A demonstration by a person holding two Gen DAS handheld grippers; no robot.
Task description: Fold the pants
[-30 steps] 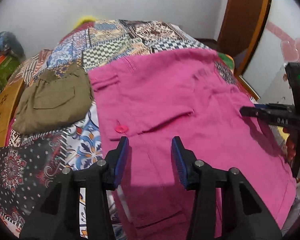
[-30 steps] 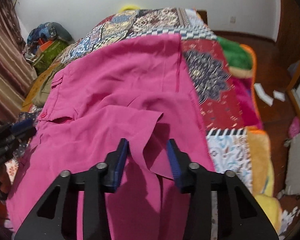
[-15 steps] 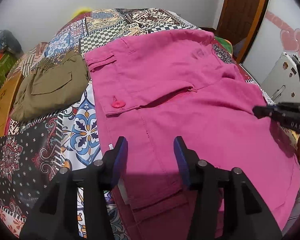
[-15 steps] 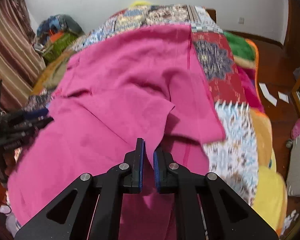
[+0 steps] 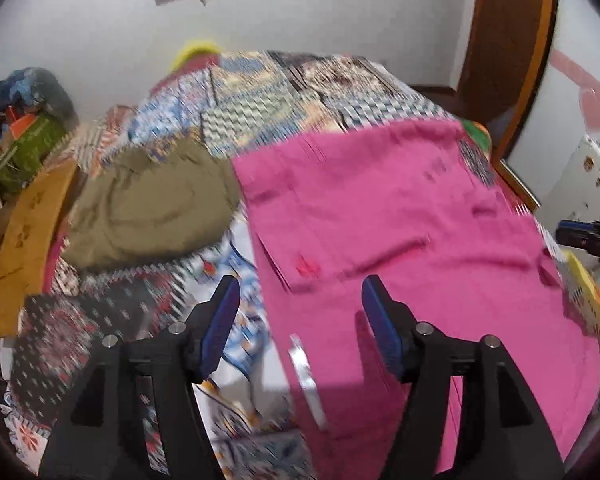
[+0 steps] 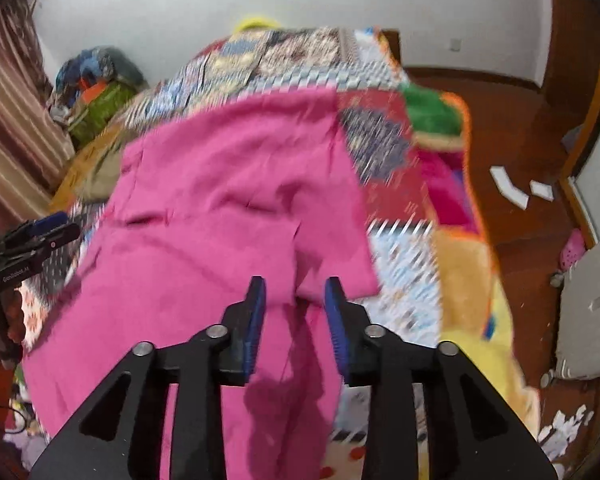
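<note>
Pink pants point(image 5: 400, 220) lie spread flat on a patchwork quilt point(image 5: 292, 92), a pocket with a pink button near their left edge. My left gripper point(image 5: 300, 284) hovers over that edge; its jaws are opening, with nothing pressed between the pads. In the right wrist view the pink pants point(image 6: 228, 184) show a folded flap ending just beyond my right gripper point(image 6: 295, 282). Its jaws are opening too, and the cloth lies below the gap, not pinched. Each gripper shows at the edge of the other's view: the right gripper point(image 5: 588, 236) and the left gripper point(image 6: 32, 232).
Olive folded pants point(image 5: 148, 208) lie on the quilt left of the pink ones. A pile of bags point(image 6: 96, 88) sits at the far left by a striped curtain point(image 6: 12, 120). Right of the bed are a wooden floor point(image 6: 520, 140) with paper scraps and a brown door point(image 5: 508, 40).
The right gripper closed on the pink flap half a second ago and has since let it go. The left jaws have spread wider. Both grippers have lifted back a little.
</note>
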